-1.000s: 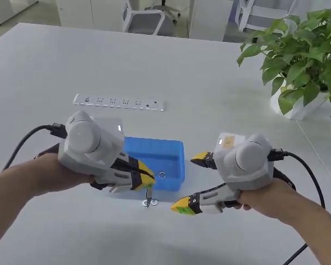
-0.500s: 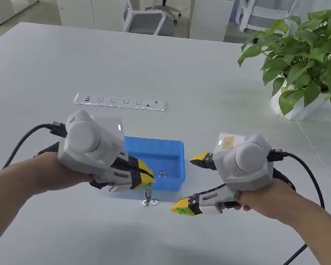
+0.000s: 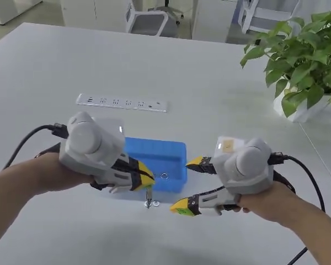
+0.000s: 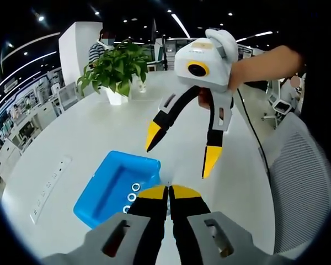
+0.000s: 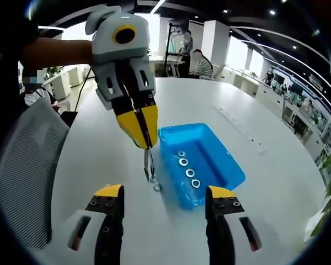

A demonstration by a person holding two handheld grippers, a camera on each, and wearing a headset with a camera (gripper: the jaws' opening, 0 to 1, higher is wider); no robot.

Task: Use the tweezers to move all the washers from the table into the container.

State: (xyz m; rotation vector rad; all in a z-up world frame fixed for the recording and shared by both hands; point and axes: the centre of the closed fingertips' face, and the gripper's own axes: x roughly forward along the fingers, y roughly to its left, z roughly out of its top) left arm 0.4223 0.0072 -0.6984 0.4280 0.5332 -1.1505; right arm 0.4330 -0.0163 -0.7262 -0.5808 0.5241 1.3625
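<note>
Two loose washers (image 5: 156,186) lie on the bench (image 3: 220,94), just outside the near wall of the blue container (image 5: 209,148). The tweezers (image 5: 148,164) point almost straight down at them, tips at or touching the nearer one; whether a washer is pinched cannot be told. The upright hold seems meant to bring the fine tips squarely onto a flat, thin ring. The left hand-held gripper (image 5: 142,138) is clenched on the tweezers' upper end, jaws pressed together. Four washers (image 5: 190,173) already sit in a row on the container's floor, so the job looks well along, with these two left. The lift into the container is short, but the tips must clear its low rim. The right hand-held gripper (image 3: 184,184) hangs close beside the washers, released, jaws spread wide and holding nothing. The bench around is bare, with a power strip (image 3: 121,102) beyond the container and a potted plant (image 3: 303,61) well apart.
</note>
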